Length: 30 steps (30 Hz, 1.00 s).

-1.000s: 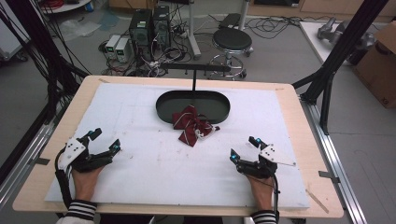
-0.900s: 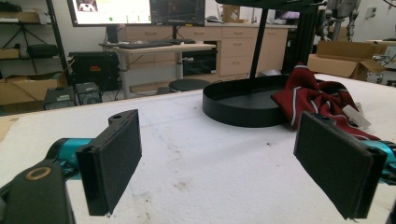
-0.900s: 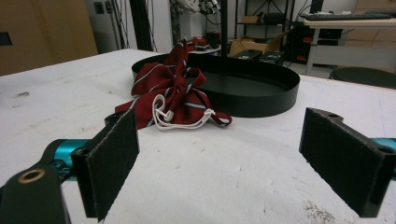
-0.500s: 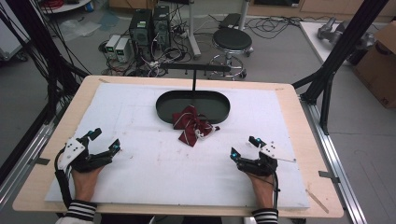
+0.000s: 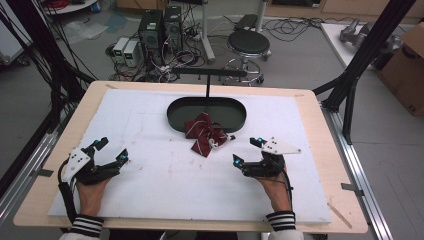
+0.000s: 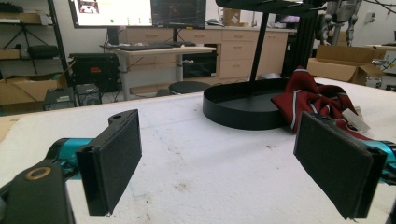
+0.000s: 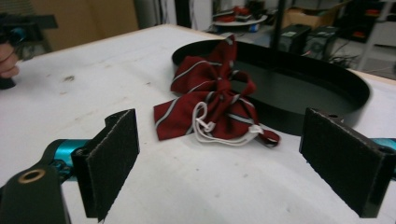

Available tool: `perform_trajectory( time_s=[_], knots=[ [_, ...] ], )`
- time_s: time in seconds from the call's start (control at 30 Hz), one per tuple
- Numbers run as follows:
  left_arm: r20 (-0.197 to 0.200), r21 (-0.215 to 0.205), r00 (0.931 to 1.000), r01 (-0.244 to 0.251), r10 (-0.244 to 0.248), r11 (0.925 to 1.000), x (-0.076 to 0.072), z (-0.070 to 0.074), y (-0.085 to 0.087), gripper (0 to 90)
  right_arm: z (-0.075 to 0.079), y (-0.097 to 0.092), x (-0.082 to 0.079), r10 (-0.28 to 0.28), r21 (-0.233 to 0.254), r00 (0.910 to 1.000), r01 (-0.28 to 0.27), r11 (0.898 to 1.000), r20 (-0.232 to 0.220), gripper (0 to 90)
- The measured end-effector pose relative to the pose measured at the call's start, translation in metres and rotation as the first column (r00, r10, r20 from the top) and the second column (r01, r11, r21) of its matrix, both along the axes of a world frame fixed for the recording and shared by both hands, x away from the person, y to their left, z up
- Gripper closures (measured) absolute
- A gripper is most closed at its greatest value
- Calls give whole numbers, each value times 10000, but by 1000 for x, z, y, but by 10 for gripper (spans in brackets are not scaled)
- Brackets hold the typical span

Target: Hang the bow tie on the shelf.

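The black oval tray with its upright stand lies well ahead of both claws. The striped maroon bow tie drapes over the tray's near rim, closer to the right claw, ahead and inward of it. The likely step is a pick-up: best to close on the knot, clear of the white cord. The left claw rests farther off. All jaws stand released, holding nothing.
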State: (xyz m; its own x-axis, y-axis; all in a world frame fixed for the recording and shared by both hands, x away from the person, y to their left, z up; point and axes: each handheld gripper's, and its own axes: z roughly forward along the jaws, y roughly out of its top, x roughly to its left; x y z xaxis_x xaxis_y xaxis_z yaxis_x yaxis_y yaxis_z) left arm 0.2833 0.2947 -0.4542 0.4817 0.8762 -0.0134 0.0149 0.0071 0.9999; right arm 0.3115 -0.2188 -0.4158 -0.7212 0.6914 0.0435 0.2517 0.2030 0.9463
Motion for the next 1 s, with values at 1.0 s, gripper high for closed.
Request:
perform_trajectory(
  time_s=[1.0],
  knots=[
    [19,16,10000,-10,9,10000,0,0,0,156,10,62,59,1528,-1938,9829,-1705,9661,-1028,164]
  ],
)
